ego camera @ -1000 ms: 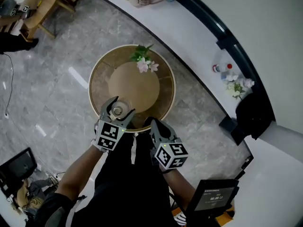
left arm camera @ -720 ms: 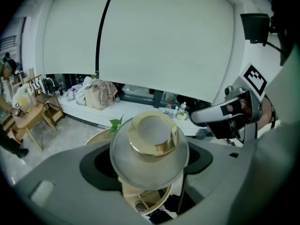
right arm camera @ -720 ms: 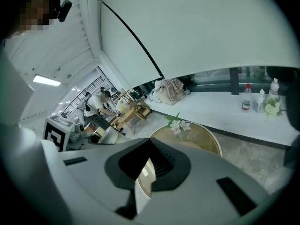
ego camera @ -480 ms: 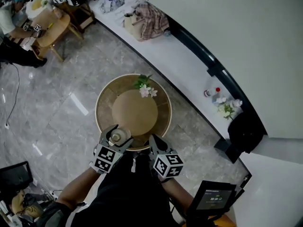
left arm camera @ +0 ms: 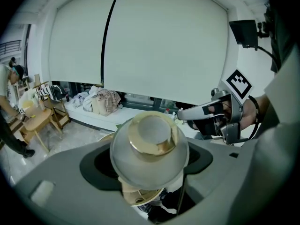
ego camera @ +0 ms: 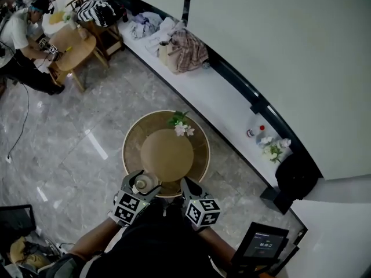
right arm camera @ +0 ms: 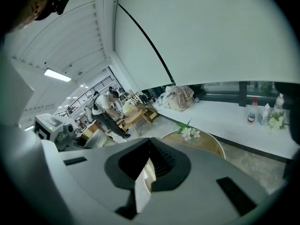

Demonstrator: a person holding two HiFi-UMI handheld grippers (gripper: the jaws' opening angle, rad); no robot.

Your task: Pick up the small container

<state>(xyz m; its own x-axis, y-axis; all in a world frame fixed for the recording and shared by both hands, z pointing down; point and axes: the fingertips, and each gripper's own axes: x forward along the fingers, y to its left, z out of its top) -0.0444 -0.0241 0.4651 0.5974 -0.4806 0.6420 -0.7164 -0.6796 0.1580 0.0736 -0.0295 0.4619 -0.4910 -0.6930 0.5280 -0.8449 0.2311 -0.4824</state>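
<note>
The small container (ego camera: 141, 184) is a round silvery pot with a gold lid. My left gripper (ego camera: 143, 183) is shut on it, holding it over the near edge of the round wooden table (ego camera: 200, 155). The left gripper view shows the container (left arm camera: 150, 146) filling the space between the jaws, lid facing the camera. My right gripper (ego camera: 187, 184) sits just to the right, near my body, jaws shut with nothing between them. It also shows in the left gripper view as the right gripper (left arm camera: 187, 115).
A pink and white flower sprig (ego camera: 182, 126) lies at the table's far edge. A white ledge (ego camera: 226, 91) along the wall carries bags, bottles and flowers. A person (ego camera: 26, 33) sits at a wooden table far left. A tablet (ego camera: 262, 242) stands at lower right.
The head camera has risen and tilted up, so the table looks smaller and more of the room shows. Both grippers stay at the table's near edge, the left still holding the container.
</note>
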